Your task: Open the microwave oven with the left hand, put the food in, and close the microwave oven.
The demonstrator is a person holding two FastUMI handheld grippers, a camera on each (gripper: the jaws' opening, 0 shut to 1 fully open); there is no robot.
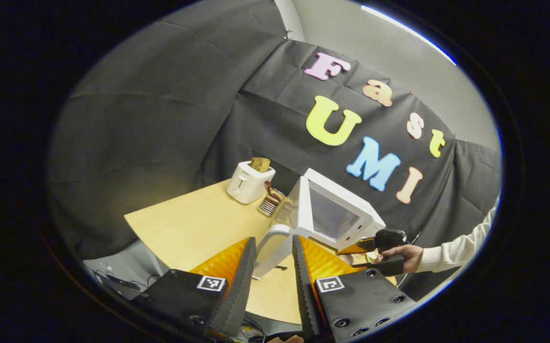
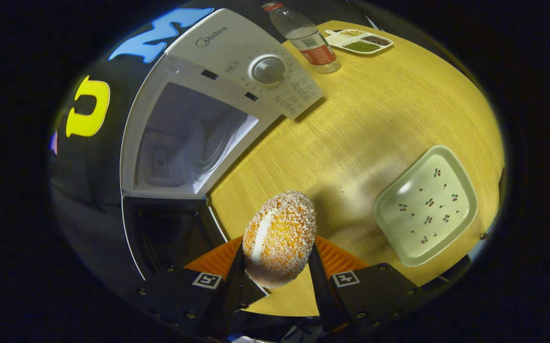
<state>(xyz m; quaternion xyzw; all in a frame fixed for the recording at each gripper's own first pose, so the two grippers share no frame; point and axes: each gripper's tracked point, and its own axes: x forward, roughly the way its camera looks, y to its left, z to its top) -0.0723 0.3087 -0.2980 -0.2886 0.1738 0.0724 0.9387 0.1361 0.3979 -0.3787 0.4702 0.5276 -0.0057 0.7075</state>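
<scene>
The white microwave (image 1: 351, 209) stands on the wooden table (image 1: 194, 228) with its door (image 1: 300, 205) swung open toward me. My left gripper (image 1: 273, 244) is shut on the door's curved white handle (image 1: 270, 250), one finger on each side. In the right gripper view the open cavity (image 2: 184, 138) faces me, with the dark door (image 2: 160, 233) below it. My right gripper (image 2: 277, 255) is shut on a crumb-coated bun (image 2: 280, 236) with a cream seam, held above the table in front of the cavity. That gripper (image 1: 375, 252) also appears beside the microwave, held by a hand (image 1: 406, 255).
A white toaster (image 1: 249, 183) with bread in it and a small rack (image 1: 270, 204) sit behind the door. A water bottle (image 2: 310, 43) and a divided tray of beans (image 2: 360, 42) stand past the control knob (image 2: 269, 70). A pale green plate (image 2: 425, 205) lies to the right.
</scene>
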